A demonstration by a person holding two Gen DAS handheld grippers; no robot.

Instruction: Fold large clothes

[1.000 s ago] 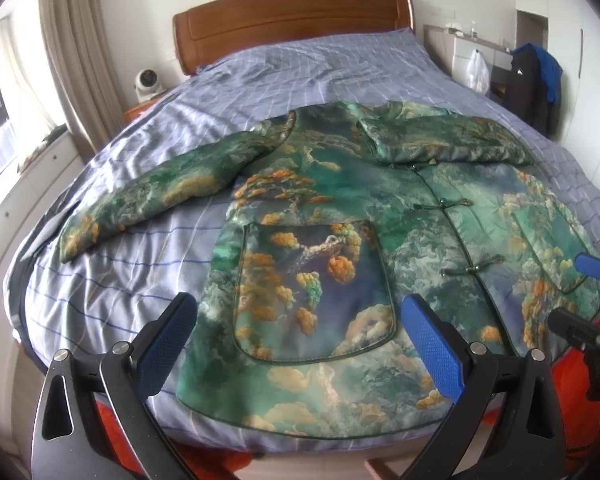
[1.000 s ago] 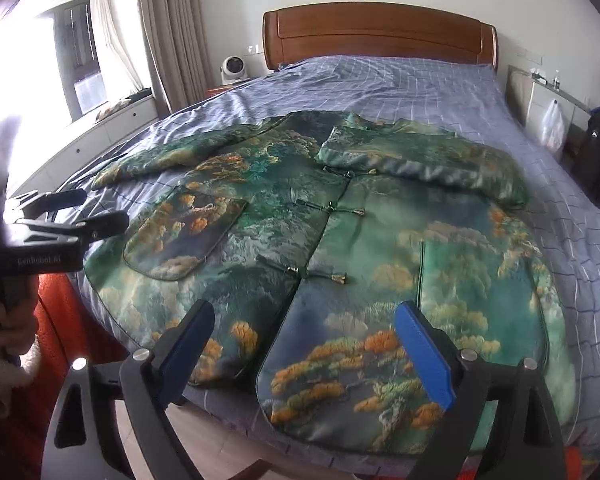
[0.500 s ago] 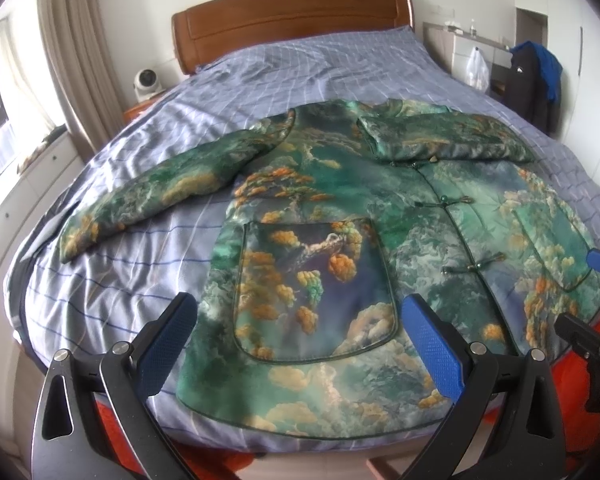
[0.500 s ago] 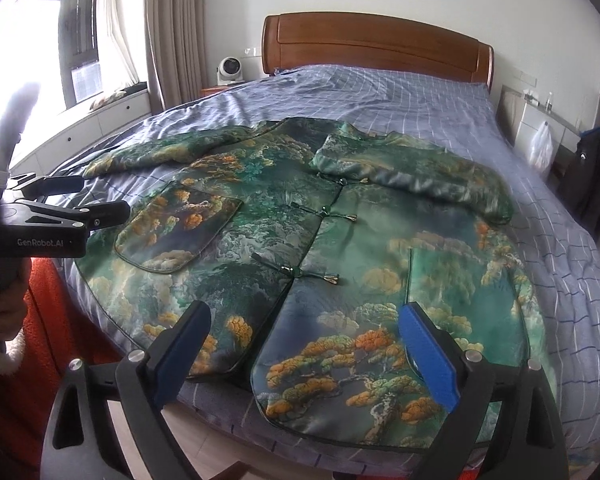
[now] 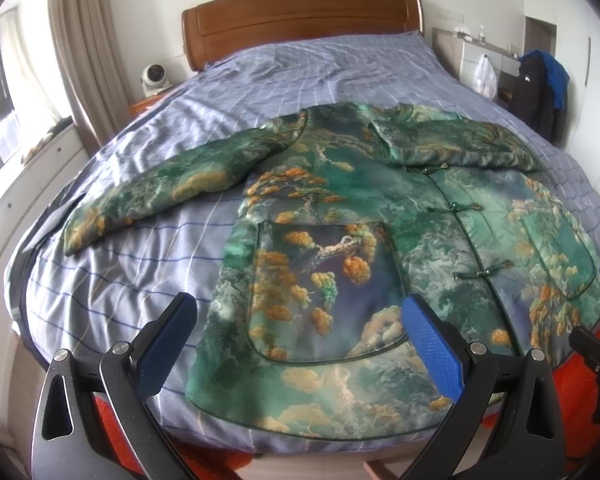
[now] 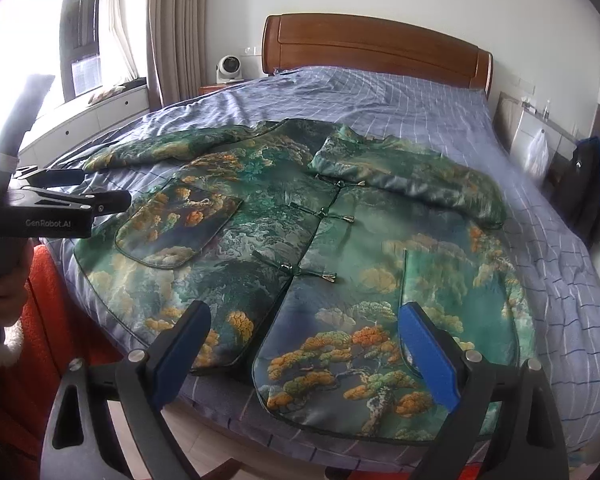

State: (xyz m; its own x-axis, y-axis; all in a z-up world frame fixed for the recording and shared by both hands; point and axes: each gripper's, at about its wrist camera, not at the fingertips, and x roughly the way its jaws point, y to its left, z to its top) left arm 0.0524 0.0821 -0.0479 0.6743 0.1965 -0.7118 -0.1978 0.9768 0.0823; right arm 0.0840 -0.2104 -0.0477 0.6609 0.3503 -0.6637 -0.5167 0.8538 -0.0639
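Bedroom, blue checked bed (image 5: 292,80). We hold the left gripper (image 5: 300,344) and right gripper (image 6: 306,354) with fingers spread wide, empty, above the jacket's hem. The green jacket (image 6: 300,232) lies flat, front up, one sleeve (image 6: 412,176) folded across its chest.

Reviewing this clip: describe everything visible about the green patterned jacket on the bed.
The jacket lies flat, front up, on the blue checked bedcover, hem at the bed's foot edge. It looks like shiny padded brocade, green with orange-gold trees and clouds. Knot fastenings close the front, and a patch pocket sits on each side. One sleeve stretches out sideways; the other sleeve is folded across the chest. Neither open gripper touches it.
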